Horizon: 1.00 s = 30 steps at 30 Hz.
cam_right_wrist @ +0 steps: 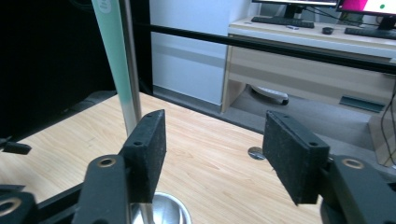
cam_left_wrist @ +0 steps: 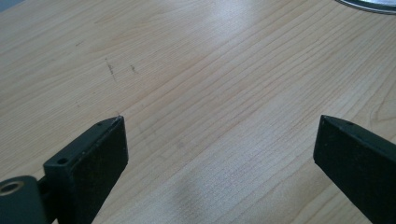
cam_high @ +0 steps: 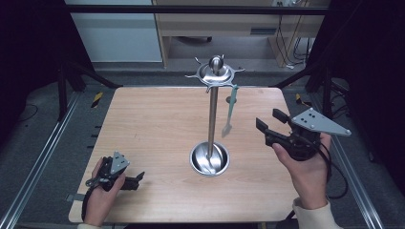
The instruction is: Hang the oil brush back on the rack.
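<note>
Pale matt wood-grain table (cam_high: 153,124), glossy polished metal stand (cam_high: 212,114), matt black claw pads (cam_right_wrist: 152,149)

I am working in what looks like a lab or office test room: a wooden table (cam_high: 157,124) sits inside a black metal frame (cam_high: 191,9), and behind it a desk (cam_right_wrist: 327,42) carries keyboards (cam_right_wrist: 278,22) and monitors (cam_right_wrist: 369,5), with cables (cam_high: 293,45) hanging beneath.
</note>
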Each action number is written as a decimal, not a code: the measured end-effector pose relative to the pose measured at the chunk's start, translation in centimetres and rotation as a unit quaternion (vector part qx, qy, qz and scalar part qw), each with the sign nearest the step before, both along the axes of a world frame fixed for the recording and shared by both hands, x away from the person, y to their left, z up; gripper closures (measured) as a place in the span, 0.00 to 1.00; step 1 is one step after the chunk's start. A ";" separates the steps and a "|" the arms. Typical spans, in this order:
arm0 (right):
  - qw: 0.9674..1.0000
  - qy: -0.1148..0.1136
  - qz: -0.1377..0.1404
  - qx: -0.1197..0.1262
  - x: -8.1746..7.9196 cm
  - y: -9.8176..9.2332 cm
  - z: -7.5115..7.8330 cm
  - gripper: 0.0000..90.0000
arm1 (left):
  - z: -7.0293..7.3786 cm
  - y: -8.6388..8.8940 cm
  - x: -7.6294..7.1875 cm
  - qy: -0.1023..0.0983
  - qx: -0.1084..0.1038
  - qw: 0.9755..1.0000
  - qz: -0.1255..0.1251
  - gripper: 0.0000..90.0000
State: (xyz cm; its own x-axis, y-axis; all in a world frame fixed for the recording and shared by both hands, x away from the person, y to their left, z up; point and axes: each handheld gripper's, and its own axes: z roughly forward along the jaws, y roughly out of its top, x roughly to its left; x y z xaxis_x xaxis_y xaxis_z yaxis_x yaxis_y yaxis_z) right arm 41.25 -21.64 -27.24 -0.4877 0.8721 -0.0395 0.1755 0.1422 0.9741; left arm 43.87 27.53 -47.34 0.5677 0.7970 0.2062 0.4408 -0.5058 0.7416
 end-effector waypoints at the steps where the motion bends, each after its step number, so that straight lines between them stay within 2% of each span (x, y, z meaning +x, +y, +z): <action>1: 1.000 0.000 -0.002 0.001 0.0 -0.2 0.0 0.41 | 0.0 0.0 0.0 0.000 0.000 1.000 0.000 0.03; 3: 1.000 0.000 -0.009 -0.001 0.0 -0.6 -0.2 0.39 | 0.0 0.0 0.0 0.000 0.000 1.000 0.000 0.03; 5: 1.000 -0.002 -0.024 -0.004 0.0 -1.0 -0.3 0.33 | 0.0 0.0 0.0 0.000 0.000 1.000 0.000 0.03; 9: 0.999 0.009 -0.044 -0.008 0.2 -1.7 -0.8 0.28 | 0.0 0.0 0.0 -0.002 0.001 1.000 0.000 0.03; 16: 0.996 0.024 -0.076 -0.028 1.1 -2.6 -2.2 0.16 | 0.0 0.0 0.0 0.000 0.001 1.000 0.000 0.03; 23: 0.994 0.048 -0.087 -0.040 2.2 -3.4 -3.7 0.11 | 0.0 0.0 0.0 0.000 0.001 1.000 0.000 0.03; 30: 0.993 0.074 -0.081 -0.040 3.0 -3.8 -5.3 0.09 | 0.0 -0.1 0.0 0.001 0.001 1.000 -0.001 0.03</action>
State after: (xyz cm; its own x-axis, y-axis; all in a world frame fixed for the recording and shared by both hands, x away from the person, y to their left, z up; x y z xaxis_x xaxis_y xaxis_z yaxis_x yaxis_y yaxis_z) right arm 44.25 -25.44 -32.56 -0.3478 0.9362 -0.0507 0.3434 0.1775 0.9223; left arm 43.88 27.47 -47.37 0.5687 0.7960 0.2072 0.4411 -0.5078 0.7400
